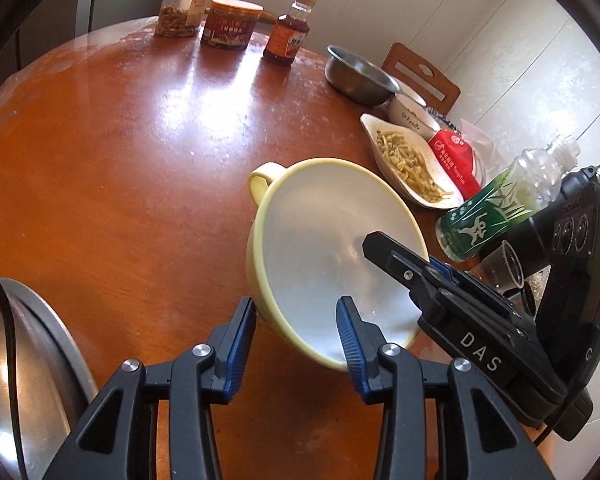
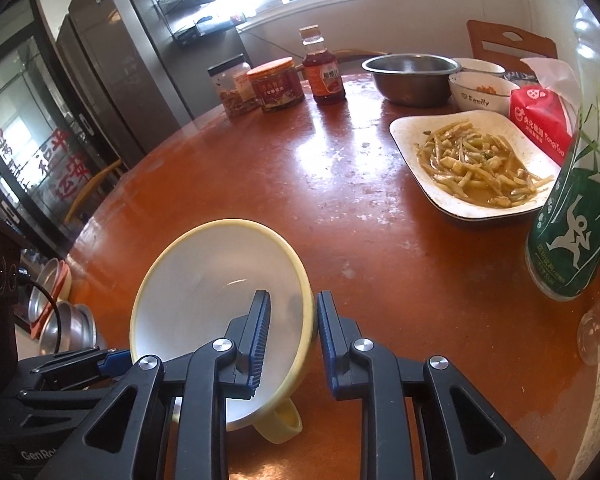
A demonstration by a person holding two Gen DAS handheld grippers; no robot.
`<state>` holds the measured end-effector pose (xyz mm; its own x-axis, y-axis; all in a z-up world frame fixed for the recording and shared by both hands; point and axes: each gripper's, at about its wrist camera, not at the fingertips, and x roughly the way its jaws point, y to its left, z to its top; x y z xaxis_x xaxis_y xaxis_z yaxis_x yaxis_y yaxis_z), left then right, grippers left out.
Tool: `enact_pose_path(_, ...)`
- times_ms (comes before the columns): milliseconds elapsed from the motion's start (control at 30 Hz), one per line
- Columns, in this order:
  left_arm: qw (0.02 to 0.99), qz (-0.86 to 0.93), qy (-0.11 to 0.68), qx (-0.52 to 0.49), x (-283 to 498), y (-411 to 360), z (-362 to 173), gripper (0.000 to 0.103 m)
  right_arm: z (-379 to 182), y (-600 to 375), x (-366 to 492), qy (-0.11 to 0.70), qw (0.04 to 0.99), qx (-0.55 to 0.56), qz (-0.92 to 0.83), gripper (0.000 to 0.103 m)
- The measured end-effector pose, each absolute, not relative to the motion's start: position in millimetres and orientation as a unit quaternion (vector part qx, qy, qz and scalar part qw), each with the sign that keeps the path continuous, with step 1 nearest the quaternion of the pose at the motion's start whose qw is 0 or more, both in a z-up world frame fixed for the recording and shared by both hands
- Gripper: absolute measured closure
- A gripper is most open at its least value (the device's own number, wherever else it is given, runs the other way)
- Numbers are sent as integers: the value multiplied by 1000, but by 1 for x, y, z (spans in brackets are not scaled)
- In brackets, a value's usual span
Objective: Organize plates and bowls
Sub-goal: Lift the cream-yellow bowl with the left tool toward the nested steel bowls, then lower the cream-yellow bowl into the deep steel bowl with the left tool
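Right wrist view: yellow bowl (image 2: 220, 300) sat tilted on bench (image 2: 360, 220), loop handle at 6 o'clock; right claw (image 2: 290, 320) pinched rim at 3 o'clock. Left claw (image 1: 296, 328) straddled near rim, pinching it, about equally near

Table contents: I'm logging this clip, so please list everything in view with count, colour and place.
Handled bowl: one, pale yellow, white inside, near table edge, tilted, both grippers on its rim.
Square plate: one, white, holding yellowish strips, right side.
Steel bowl: one, silver, far side.
"Family" bowl: one, white, beside steel bowl.
Jars: two, clear and orange-lidded, far edge.
Sauce bottle: one, reddish, by jars.
Tissue pack: one, red.
Green bottle: one, right.
Table: one, reddish-brown.
Left gripper: black, blue pads.
Right gripper: same.
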<state>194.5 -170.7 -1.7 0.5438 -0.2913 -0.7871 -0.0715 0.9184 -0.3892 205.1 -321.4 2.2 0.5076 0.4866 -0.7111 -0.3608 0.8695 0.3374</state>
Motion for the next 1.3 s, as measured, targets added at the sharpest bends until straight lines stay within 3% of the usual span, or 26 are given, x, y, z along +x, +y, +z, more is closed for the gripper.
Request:
enact_pose_path(767,907,-9,374,-190,112,-69,67,61,85,-219,146,355,876,58,322,78)
enact_pose_path(1300,914,18,351,-201,71,7,65,61,76,-142,111,357,862,43,357,78)
